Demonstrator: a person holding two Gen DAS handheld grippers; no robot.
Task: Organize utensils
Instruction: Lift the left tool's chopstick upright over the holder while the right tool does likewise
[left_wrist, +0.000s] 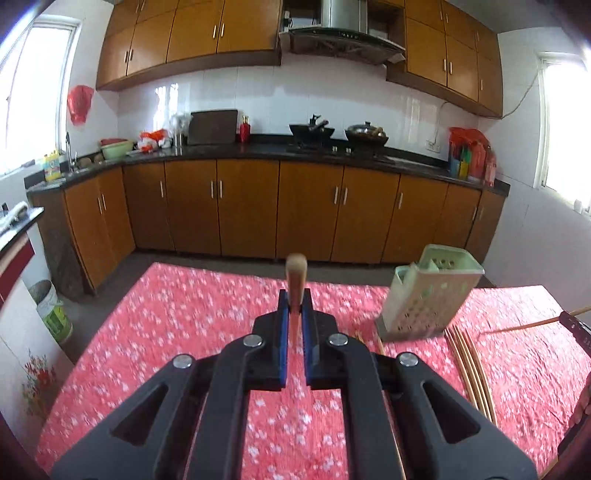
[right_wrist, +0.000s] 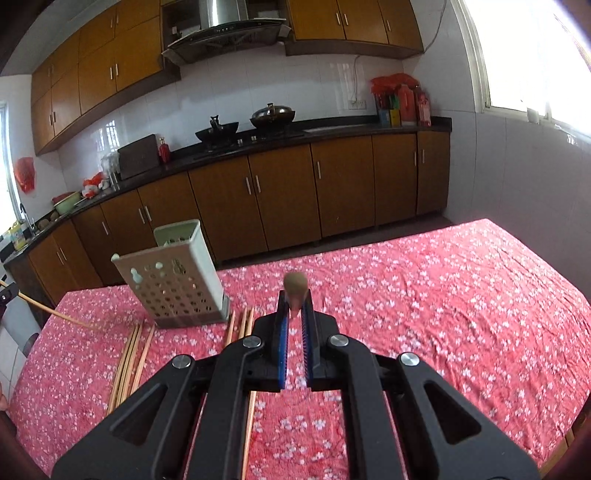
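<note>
Left gripper (left_wrist: 294, 301) is pinching a chopstick (left_wrist: 295, 275), jaws pressed onto it above the tablecloth (left_wrist: 184, 314). Right gripper (right_wrist: 294, 301) is likewise clamping a chopstick (right_wrist: 295, 286). Holder (right_wrist: 173, 284) is standing tilted among loose chopsticks (right_wrist: 129, 354). Only the left view is showing the sink (left_wrist: 79, 168).

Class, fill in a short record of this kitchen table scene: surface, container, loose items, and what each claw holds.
surface: table under a red floral cloth
container: pale green perforated plastic utensil holder, standing tilted on the cloth
loose items: thin wooden chopsticks lying flat on the cloth beside the holder
left claw: shut on one wooden chopstick
right claw: shut on another wooden chopstick
holder contents: cannot tell
</note>
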